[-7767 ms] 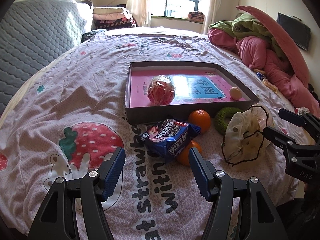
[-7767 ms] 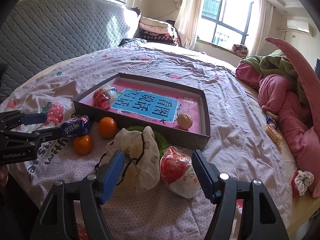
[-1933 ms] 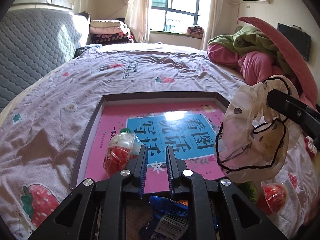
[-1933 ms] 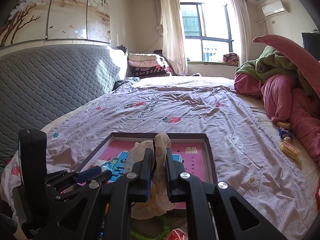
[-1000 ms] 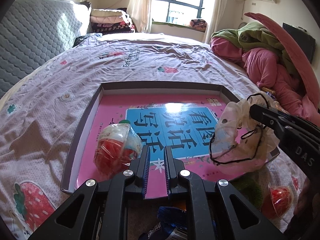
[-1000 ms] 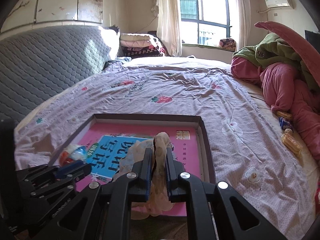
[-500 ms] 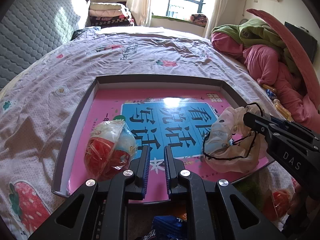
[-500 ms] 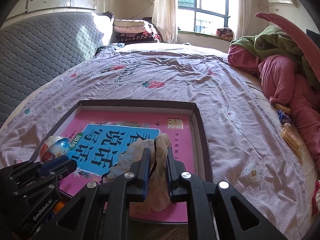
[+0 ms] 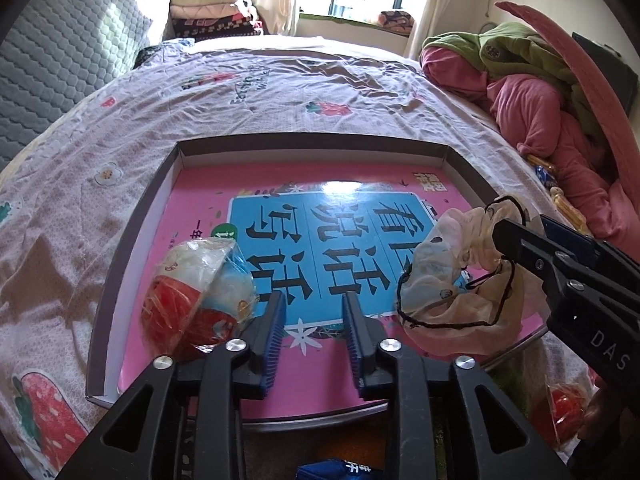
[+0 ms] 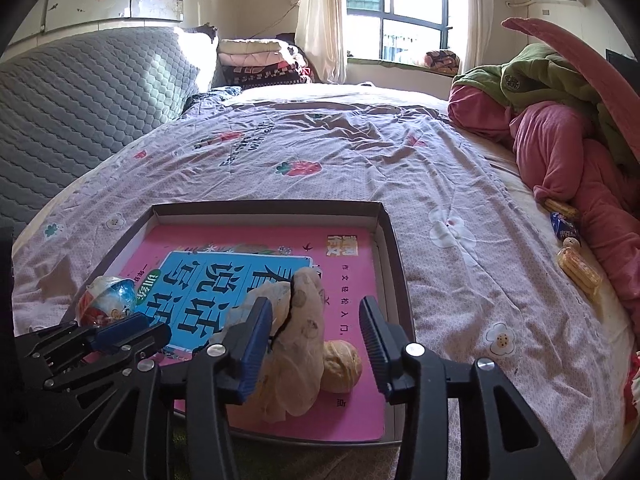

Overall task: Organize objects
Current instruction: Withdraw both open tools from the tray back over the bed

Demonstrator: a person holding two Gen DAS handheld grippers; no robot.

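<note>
A shallow dark tray (image 9: 312, 138) (image 10: 264, 206) lined with a pink and blue book cover lies on the bed. A red and white wrapped snack (image 9: 196, 300) (image 10: 106, 300) sits in its near left part. My left gripper (image 9: 314, 336) (image 10: 132, 334) hovers beside it, jaws opening, nothing between them. A blue snack packet (image 9: 340, 472) shows just under it at the picture's bottom edge. My right gripper (image 10: 316, 340) (image 9: 520, 220) is opening over the tray's near right corner. A cream cloth pouch (image 10: 300, 332) (image 9: 452, 280) stands between its fingers, leaning on the left one. A walnut-coloured ball (image 10: 340, 364) lies beside it.
A heap of pink and green bedding (image 10: 560, 120) fills the right side, with small snack packets (image 10: 576, 264) along its foot. A red snack bag (image 9: 564, 408) lies outside the tray's near right corner. A grey quilted headboard (image 10: 80, 100) stands at the left.
Both grippers' jaws have parted from shut. The cream pouch has sunk onto the tray floor and stands loose between the right fingers.
</note>
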